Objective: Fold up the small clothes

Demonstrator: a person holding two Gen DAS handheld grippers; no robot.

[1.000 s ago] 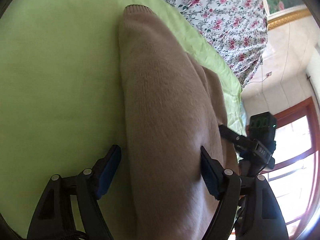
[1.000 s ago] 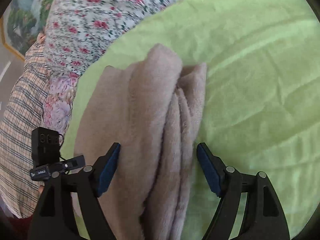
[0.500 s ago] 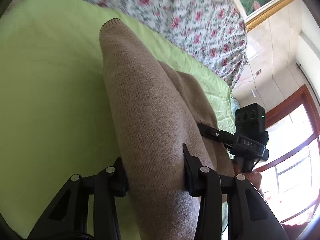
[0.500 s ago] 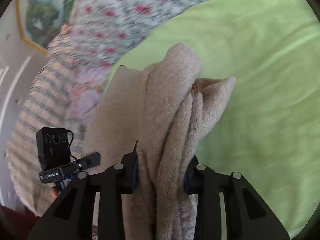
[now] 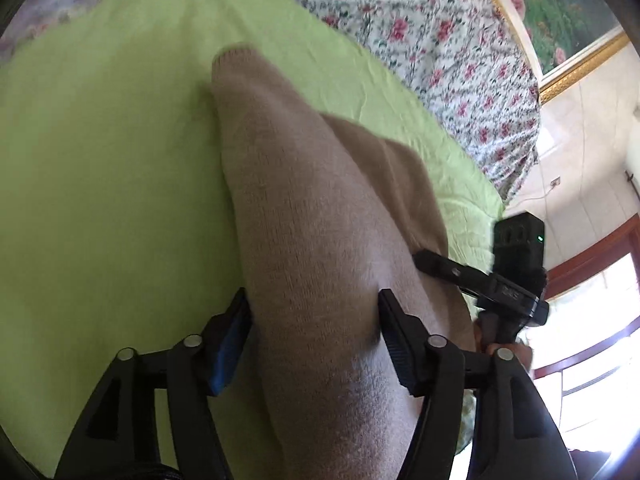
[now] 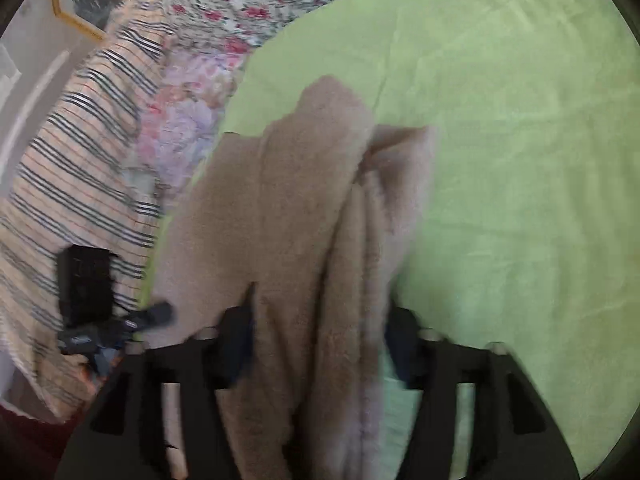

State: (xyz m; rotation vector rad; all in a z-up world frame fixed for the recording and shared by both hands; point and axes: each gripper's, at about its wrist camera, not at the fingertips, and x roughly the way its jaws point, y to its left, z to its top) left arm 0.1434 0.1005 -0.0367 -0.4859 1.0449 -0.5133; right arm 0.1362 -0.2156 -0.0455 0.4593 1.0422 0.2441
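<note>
A lime-green sheet (image 5: pixel 100 184) covers the bed, with a floral quilt (image 5: pixel 440 40) at its far edge and a striped cloth (image 6: pixel 72 168) to one side. Across the sheet lies the folded tan sweater (image 5: pixel 320 240), its bunched end running back between both sets of tongs. Half a second ago both pairs were clenched tight on the knit; their jaws have just been opening. The left tongs (image 5: pixel 316 336) now stand released, pads flanking the fabric. The right tongs (image 6: pixel 320 344), blurred in motion, have likewise spread, a gap showing beside the sweater's folds.
</note>
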